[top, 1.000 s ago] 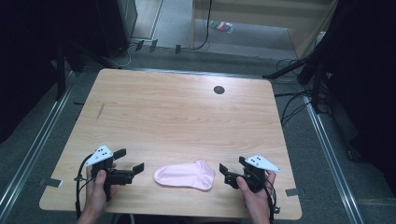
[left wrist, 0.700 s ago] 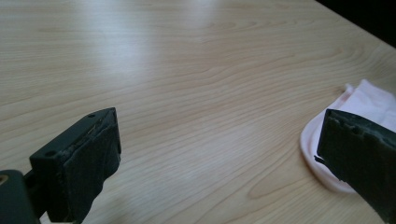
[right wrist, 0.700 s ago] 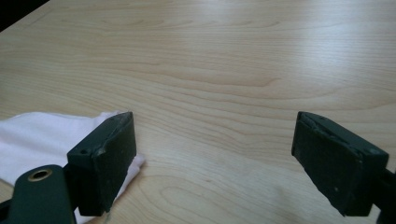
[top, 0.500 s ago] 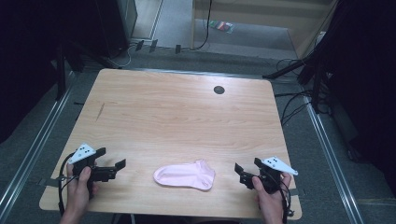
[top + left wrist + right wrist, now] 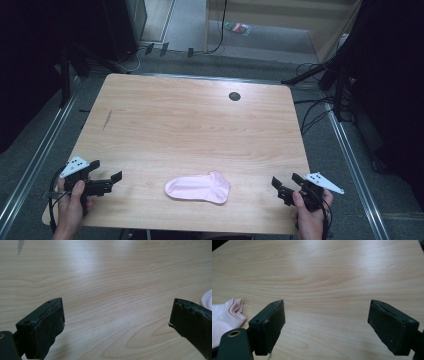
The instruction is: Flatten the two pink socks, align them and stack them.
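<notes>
Wooden table (image 5: pixel 200 130) seen from above, with one pink sock (image 5: pixel 198 188) lying flat near its front edge, roughly midway between the two hand-held tools; all positions below are given relative to this sock. Well to the left of the sock, the left gripper (image 5: pixel 111 181) rests low over the front left corner of the table, held in the person's left hand (image 5: pixel 72 207), its jaws pointing towards the sock and standing wide apart with nothing between them. In the left gripper view, the two black jaws frame bare wood grain, and a pale sliver of the sock (image 5: pixel 207 298) shows at the right edge, just beyond the right-hand jaw and not touching it. The sock itself lies with its toe end towards the left gripper and its cuff end towards the right gripper. Well to the right of the sock, the right gripper (image 5: pixel 279 188) sits at the front right corner, held in the right hand (image 5: pixel 310 215), its jaws likewise spread wide and empty. In the right gripper view, the ribbed cuff of the sock (image 5: pixel 227 315) lies at the left edge, just beside the left-hand jaw, apart from it. Beyond the sock, near the far edge of the table, a small dark round hole (image 5: pixel 234 96)
</notes>
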